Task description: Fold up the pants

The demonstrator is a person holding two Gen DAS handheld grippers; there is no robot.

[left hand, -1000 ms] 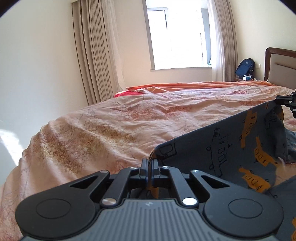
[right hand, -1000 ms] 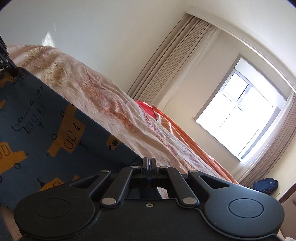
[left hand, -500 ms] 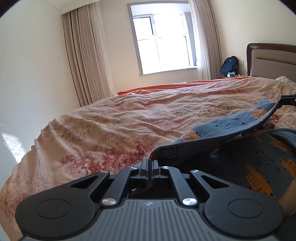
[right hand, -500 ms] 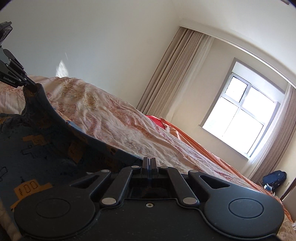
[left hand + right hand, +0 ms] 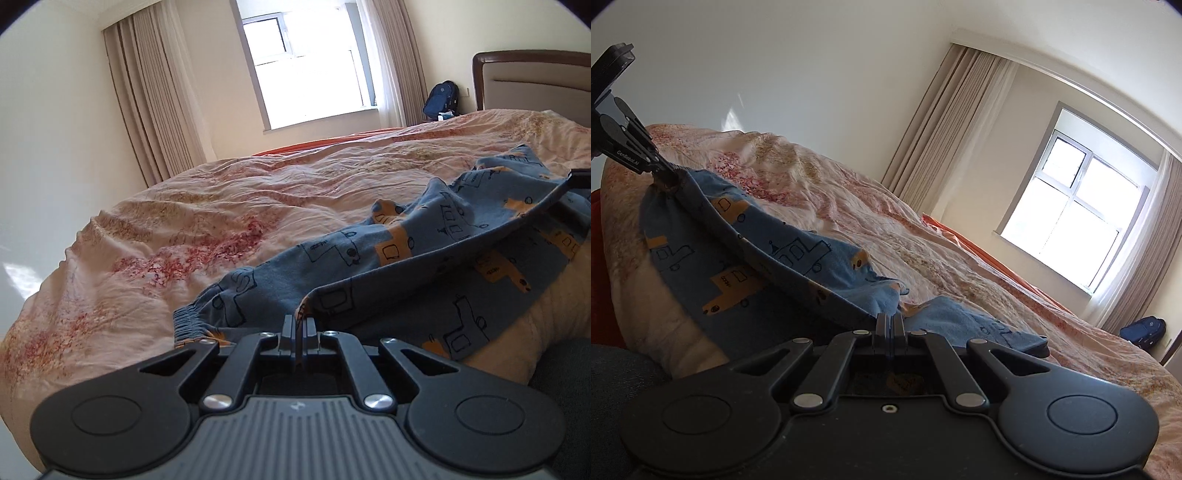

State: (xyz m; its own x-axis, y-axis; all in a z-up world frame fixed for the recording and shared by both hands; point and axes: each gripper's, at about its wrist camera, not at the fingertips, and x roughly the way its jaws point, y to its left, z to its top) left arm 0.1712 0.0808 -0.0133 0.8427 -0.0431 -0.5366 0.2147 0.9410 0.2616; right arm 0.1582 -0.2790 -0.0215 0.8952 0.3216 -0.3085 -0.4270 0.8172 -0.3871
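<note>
The fingers of the left gripper [image 5: 297,325] and right gripper [image 5: 890,321] are each clamped on an edge of the pants [image 5: 424,251], stretched between them low over the bed [image 5: 221,221]. I judge the fold lands best if both lower evenly, keeping the edge taut and aligned before letting go. No container shows.

A wide bed is covered by a rumpled pale pink quilt [image 5: 229,221] with red and ochre floral print. An orange sheet edge [image 5: 332,142] shows along its far side. Beige pleated curtains [image 5: 155,99] flank a bright white-framed window [image 5: 306,70]. A dark blue backpack [image 5: 441,99] sits by the wall, near a brown wooden headboard with beige padding [image 5: 535,77].
</note>
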